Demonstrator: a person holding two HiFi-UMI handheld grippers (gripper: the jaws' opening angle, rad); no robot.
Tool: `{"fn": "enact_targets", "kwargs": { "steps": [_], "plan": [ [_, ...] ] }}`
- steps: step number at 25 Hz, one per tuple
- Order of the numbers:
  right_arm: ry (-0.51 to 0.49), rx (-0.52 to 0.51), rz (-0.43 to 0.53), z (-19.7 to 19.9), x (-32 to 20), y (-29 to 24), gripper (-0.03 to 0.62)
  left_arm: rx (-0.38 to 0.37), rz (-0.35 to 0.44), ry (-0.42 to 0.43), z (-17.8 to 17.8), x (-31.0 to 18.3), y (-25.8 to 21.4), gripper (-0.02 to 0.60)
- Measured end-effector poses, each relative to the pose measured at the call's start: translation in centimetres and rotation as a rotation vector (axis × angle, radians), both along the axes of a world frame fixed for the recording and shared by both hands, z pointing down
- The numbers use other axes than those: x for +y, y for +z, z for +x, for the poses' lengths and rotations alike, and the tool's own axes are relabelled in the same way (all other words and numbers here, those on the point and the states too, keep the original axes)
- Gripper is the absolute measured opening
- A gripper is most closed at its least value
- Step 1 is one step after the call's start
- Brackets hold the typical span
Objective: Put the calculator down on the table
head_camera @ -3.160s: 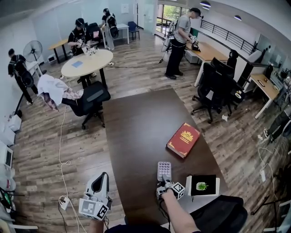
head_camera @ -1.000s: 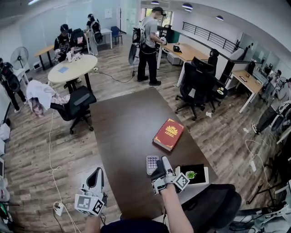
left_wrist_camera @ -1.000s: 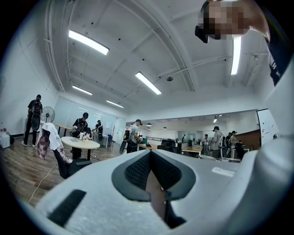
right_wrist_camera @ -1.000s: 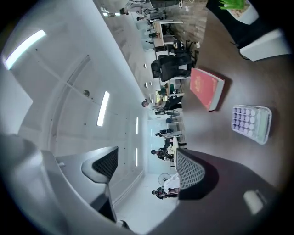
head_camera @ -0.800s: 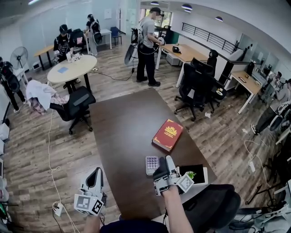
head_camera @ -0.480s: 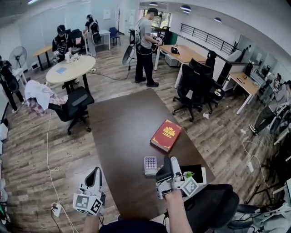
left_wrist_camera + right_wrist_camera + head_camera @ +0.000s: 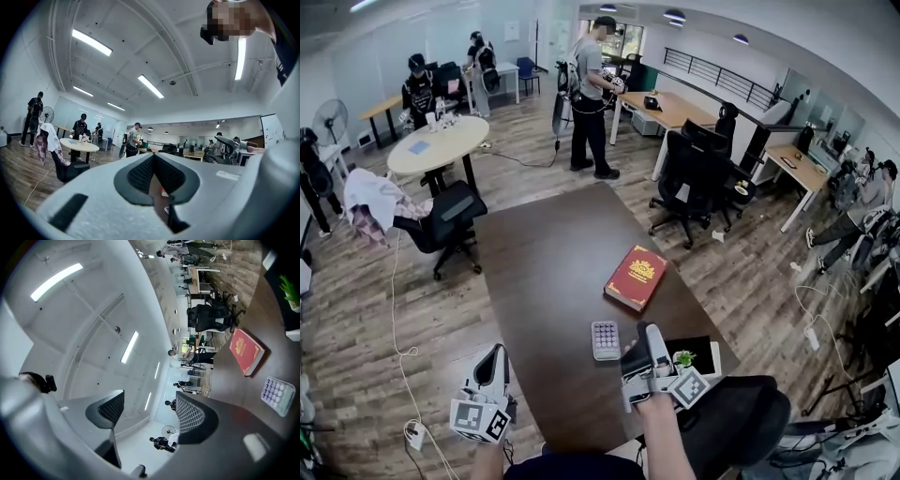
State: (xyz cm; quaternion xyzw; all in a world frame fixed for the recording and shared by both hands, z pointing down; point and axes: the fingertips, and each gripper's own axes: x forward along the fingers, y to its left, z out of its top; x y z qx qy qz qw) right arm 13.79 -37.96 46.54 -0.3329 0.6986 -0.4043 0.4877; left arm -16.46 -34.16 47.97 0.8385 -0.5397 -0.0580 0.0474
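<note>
Worktop (image 7: 548,262): dark brown and rectangular, standing on a wood-plank floor.
Calculator (image 7: 606,339): lies flat on the worktop with its keys up, towards the edge nearest the person. Neither gripper touches it.
Calculator, neighbours: the red book (image 7: 636,277) lies farther along the worktop, near it but apart. The right gripper is just beside it on the right.
Right gripper (image 7: 643,345): held over the near right part of the worktop, with its marker cube towards the person.
Right gripper, jaw state: the jaws stand wide apart and have just been closing a little. Nothing is between the pads. In the right gripper view, only ceiling and the far room show in the gap.
Right gripper, view content: the picture is rolled on its side. The calculator and the red book appear at the right edge, outside the jaw line.
Left gripper (image 7: 494,356): held off the worktop's near left corner, over the floor, pointing forward.
Left gripper, jaw state: the pad tips meet, leaving only a narrow wedge behind them. Nothing is held, and a strip of worktop shows through the wedge.
White-framed tablet (image 7: 703,347): lies flat at the near right corner with a small green plant on its dark screen. The right gripper partly covers it.
Black office chair (image 7: 741,422): stands just beside the near right corner.
Background: several people stand at other desks, well apart from the worktop.
</note>
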Motion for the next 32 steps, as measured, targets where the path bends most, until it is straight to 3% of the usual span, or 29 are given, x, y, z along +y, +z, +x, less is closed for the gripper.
{"fn": "enact_targets", "kwargs": {
  "steps": [4,6,10,18,21,25,32],
  "plan": [
    [0.020,0.090,0.027,0.1,0.4,-0.8,0.351,0.000,-0.012,0.010,0.3,-0.2,0.2,-0.005],
    [0.036,0.186,0.036,-0.2,0.7,-1.3,0.328,0.000,-0.012,0.013,0.5,-0.1,0.2,-0.005],
    [0.066,0.500,0.064,-1.3,1.3,-1.6,0.330,-0.023,0.006,0.013,0.8,0.1,0.0,-0.005],
    [0.175,1.140,0.042,-2.0,1.3,-0.1,0.319,0.005,0.006,0.033,1.4,-0.3,-0.1,-0.005],
    [0.228,1.310,0.061,-1.8,1.7,-0.4,0.312,0.008,-0.002,0.038,1.6,-0.3,0.0,-0.005],
    [0.275,1.415,0.059,-1.2,1.8,-0.6,0.276,0.017,-0.005,0.038,2.0,-0.3,0.0,-0.005],
    [0.283,1.405,0.039,-0.4,2.1,-0.3,0.272,0.020,-0.002,0.049,2.4,-0.1,-0.1,-0.005]
  ]
}}
